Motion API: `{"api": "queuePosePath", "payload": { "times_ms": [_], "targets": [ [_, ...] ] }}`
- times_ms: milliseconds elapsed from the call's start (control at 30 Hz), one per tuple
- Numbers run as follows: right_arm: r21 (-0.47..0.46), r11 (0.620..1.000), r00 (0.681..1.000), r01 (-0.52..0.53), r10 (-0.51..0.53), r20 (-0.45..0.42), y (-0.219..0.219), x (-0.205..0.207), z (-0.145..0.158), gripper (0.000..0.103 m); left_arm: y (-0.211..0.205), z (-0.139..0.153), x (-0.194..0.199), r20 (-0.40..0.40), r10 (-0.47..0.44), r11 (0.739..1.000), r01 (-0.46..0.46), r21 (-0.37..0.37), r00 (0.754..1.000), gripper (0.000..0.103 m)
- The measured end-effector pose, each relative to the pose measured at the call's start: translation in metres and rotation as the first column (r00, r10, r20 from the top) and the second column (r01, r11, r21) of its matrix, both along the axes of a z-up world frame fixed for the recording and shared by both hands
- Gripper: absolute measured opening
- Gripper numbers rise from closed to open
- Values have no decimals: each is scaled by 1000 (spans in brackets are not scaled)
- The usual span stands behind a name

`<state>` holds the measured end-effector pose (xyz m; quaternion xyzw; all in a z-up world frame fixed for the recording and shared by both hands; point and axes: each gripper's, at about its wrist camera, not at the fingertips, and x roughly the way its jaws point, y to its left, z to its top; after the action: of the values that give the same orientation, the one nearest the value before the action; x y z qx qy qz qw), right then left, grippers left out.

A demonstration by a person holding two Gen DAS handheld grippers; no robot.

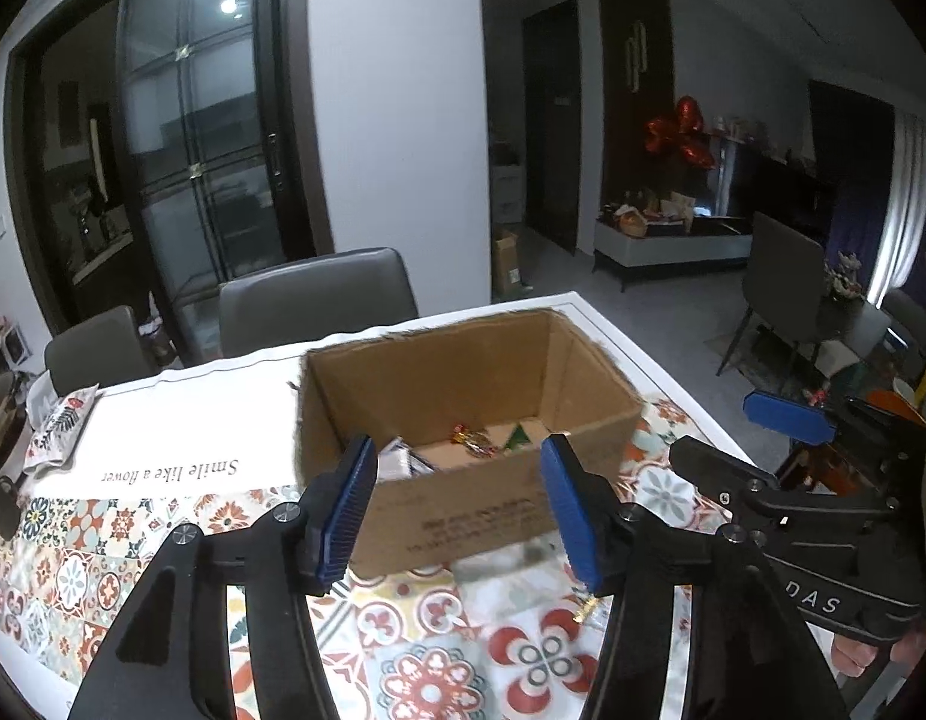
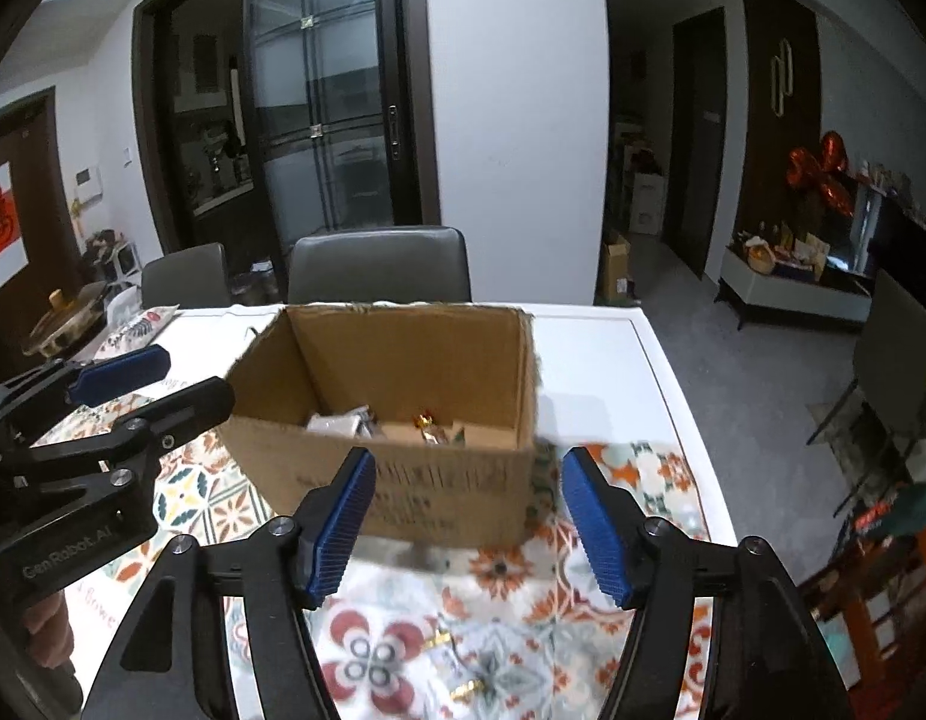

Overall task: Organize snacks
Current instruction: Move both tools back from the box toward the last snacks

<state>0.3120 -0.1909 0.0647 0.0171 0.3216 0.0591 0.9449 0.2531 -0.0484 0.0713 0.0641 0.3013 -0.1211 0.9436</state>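
Note:
An open cardboard box [image 1: 463, 510] [image 2: 403, 480] stands on the patterned tablecloth just beyond both grippers. On its floor lie a white packet [image 1: 397, 463] [image 2: 337, 421] and a red-and-gold wrapped candy [image 1: 472, 441] [image 2: 430, 425]. My left gripper [image 1: 460, 468] is open in front of the box's near wall, with nothing between its blue pads. My right gripper [image 2: 469, 468] is likewise open and holds nothing, facing the box's right front corner. Each gripper shows in the other's view: right gripper [image 1: 712, 426], left gripper [image 2: 196, 375]. Small gold-wrapped candies [image 2: 439, 639] [image 1: 586, 609] lie on the cloth under the grippers.
The white table [image 2: 589, 336] ends just right of the box, with grey floor beyond. Two grey chairs [image 1: 316, 294] [image 1: 97, 342] stand at the far side. A printed snack bag [image 1: 58, 426] lies at the far left near a pot [image 2: 61, 324].

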Motion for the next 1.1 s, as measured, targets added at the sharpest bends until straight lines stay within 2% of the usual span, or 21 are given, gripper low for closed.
{"api": "queuePosePath", "payload": {
  "times_ms": [233, 400, 800, 967, 1100],
  "targets": [
    [32, 997, 998, 67, -66, -21, -25, -35, -18, 69, -21, -17, -15, -40, -62, 998, 62, -2, 997, 58],
    [42, 995, 993, 93, -90, -73, -40, -50, -39, 70, -34, -38, -22, -85, -107, 994, 107, -5, 991, 60],
    [-21, 989, 969, 144, -145, -198, -54, -74, -95, 70, -52, -100, -38, -187, -181, 982, 188, 17, 965, 61],
    [-27, 989, 964, 142, -145, -223, -56, -79, -110, 70, -58, -125, -34, -257, -179, 983, 181, -16, 950, 61],
    [-22, 988, 958, 152, -153, -243, -60, -80, -118, 70, -64, -143, -24, -311, -150, 989, 139, -59, 938, 60]
  ]
}}
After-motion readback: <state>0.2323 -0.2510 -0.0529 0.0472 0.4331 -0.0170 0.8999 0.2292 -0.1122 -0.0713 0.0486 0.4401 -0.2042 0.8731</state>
